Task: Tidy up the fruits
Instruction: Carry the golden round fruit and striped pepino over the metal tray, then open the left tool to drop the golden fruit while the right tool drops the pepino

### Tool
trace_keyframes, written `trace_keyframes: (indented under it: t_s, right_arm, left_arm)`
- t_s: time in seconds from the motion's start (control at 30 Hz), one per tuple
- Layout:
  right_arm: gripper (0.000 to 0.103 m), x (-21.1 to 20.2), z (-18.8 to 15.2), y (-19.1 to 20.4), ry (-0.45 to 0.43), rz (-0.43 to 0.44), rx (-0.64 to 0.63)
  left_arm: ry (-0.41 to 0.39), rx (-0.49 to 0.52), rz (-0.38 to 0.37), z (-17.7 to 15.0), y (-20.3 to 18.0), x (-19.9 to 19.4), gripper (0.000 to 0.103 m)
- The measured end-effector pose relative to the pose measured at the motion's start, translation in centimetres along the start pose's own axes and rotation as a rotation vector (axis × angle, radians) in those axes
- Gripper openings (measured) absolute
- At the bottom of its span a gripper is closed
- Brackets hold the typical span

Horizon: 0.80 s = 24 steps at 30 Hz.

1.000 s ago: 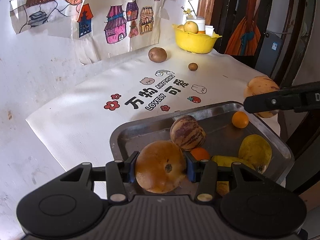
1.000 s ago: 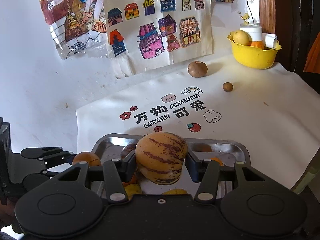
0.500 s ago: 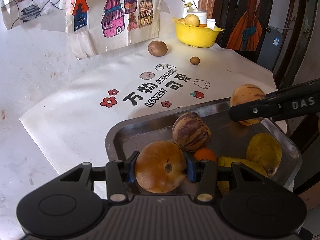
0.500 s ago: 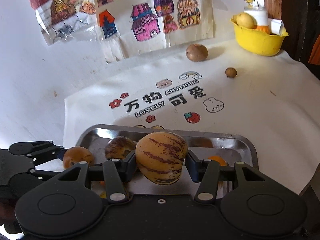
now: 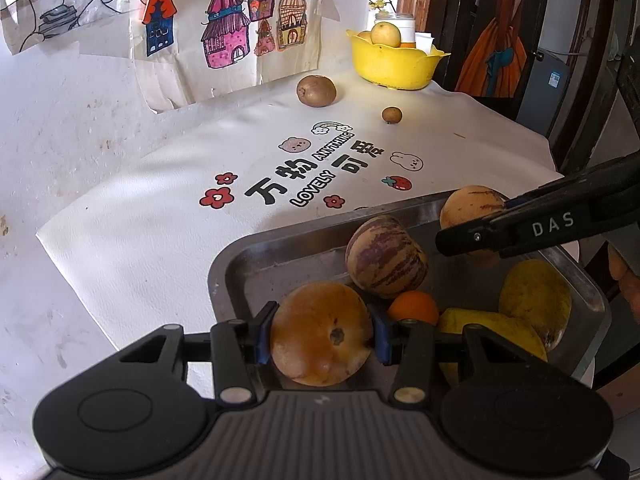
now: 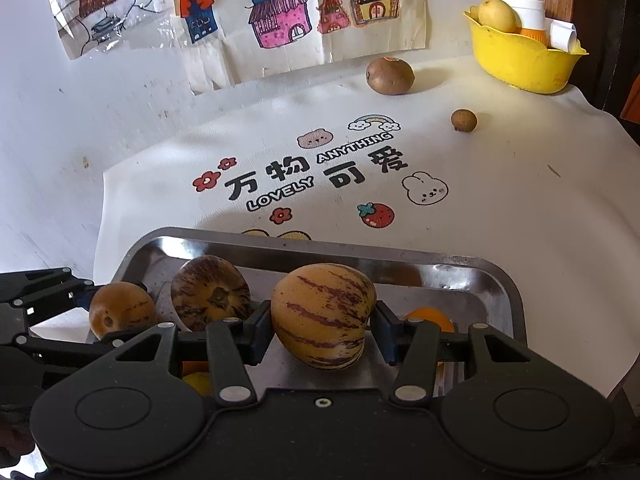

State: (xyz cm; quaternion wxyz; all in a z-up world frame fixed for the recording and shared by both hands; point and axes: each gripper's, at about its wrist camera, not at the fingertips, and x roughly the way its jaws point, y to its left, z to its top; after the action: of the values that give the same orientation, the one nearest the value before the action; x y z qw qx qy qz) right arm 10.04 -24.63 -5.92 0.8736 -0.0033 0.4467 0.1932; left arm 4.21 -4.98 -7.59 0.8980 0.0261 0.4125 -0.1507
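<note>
The metal tray (image 6: 496, 280) is set at the near edge of the table, on the white printed mat (image 6: 500, 216). Several fruits are already lying in it: a striped melon (image 5: 386, 256) near the middle, yellow fruits (image 5: 534, 300) toward its right side, and a small orange (image 5: 412, 306).

The right gripper (image 6: 320, 330) is closed on a striped yellow melon (image 6: 322, 316), gripped across its width, with the long axis running roughly along the fingers and tilted downward. The melon is held just above the tray floor, inside the far rim, over a bare patch between the resting striped melon and the orange. The placement is judged to turn on this gap directly below the fingers.

The left gripper (image 5: 322, 334) is closed on a round orange-brown fruit (image 5: 322, 332) at the tray's near left corner; whether it rests on the floor cannot be told.

A brown fruit (image 6: 390, 76) and a small brown one (image 6: 464, 120) are left on the mat, near the yellow bowl (image 6: 524, 60) at the far right corner.
</note>
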Motion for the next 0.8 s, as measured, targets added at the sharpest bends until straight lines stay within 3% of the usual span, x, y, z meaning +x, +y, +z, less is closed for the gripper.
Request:
trace_keyframes:
  t_s: [0.57, 0.8]
  right_arm:
    - [0.055, -0.2, -0.2, 0.0, 0.002, -0.004, -0.003]
    - [0.059, -1.1, 0.1, 0.2, -0.019, -0.002, -0.001]
  left_arm:
    - [-0.004, -0.005, 0.005, 0.5, 0.2, -0.4, 0.053]
    - [-0.032, -0.003, 0.019, 1.0, 0.1, -1.2, 0.061]
